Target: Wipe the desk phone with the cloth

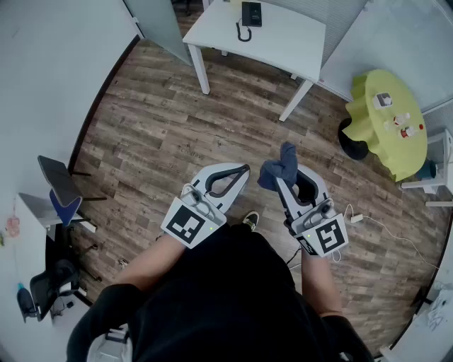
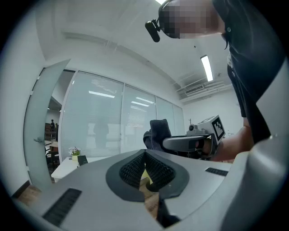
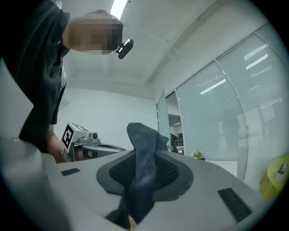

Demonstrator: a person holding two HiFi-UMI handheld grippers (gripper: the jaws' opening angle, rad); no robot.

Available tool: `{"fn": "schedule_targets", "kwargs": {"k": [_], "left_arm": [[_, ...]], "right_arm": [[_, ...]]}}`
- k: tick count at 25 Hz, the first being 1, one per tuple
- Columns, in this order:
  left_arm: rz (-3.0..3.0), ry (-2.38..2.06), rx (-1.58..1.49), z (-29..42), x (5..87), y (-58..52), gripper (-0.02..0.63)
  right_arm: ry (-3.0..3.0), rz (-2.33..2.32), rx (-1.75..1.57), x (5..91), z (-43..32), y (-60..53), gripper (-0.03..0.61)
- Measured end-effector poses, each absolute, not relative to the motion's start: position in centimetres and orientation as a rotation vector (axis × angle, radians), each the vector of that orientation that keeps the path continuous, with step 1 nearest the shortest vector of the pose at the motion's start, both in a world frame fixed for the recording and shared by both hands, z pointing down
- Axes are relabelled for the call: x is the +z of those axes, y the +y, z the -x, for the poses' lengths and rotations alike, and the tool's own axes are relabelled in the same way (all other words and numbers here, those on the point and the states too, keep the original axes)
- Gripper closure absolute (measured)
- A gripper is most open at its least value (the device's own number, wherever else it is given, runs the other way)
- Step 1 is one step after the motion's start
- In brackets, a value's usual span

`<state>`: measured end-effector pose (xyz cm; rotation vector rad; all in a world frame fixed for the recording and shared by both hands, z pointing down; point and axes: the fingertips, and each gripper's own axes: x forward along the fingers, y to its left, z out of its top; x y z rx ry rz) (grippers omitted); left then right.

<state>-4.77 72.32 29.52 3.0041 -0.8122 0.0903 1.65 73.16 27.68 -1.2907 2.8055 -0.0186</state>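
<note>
Cloth: the blue cloth [image 1: 278, 170] was pinched in my right gripper [image 1: 283, 187]. The jaws were clamped across its middle, with one bunched end poking up past the tips and the rest hanging below.
Left gripper: my left gripper [image 1: 243, 172] had its jaws pressed together with nothing between them, held just beside the right one.
Phone: the desk phone [image 1: 251, 13] sat on the white desk [image 1: 283, 35] across the wood floor, well apart from both grippers, with its cord curled next to it.
How the cloth handles: I'd guess soft, light and floppy. It can't break, but a loose end could drag or slip out, so the mid-fold grip looked fine to me.
How the phone handles: probably hard plastic and a bit slick, and the handset likely just rests in its cradle. I'd steady the base with the free gripper rather than push on the handset.
Containers: I couldn't make out any bins or trays. The nearest thing was a small pot of flowers [image 2: 73, 152] on that desk. The yellow-green table [image 1: 375, 134] had small items on it, too tiny to name.
</note>
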Motion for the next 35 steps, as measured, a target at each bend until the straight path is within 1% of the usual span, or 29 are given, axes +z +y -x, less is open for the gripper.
{"fn": "schedule_targets", "kwargs": {"k": [6,12,25,29,35], "left_arm": [[-3.015,-0.803,0.075,4.7,29.1,72.7,0.603],[-3.014,-0.785,0.074,3.1,28.7,73.1,0.603],[-3.009,-0.904,0.101,-0.3,28.1,72.0,0.603],[-2.994,-0.929,0.108,-0.1,28.3,70.5,0.603],[-2.987,-0.945,0.085,1.6,29.2,65.4,0.603]], "right_arm": [[2.797,1.282,-0.007,27.3,-1.3,73.7,0.463],[2.785,1.285,-0.04,27.3,-3.1,74.0,0.463],[2.819,1.205,-0.007,27.4,-7.5,72.7,0.462],[2.815,1.193,-0.016,27.3,-7.7,71.1,0.462],[2.857,1.188,0.012,28.2,-6.0,66.4,0.462]]}}
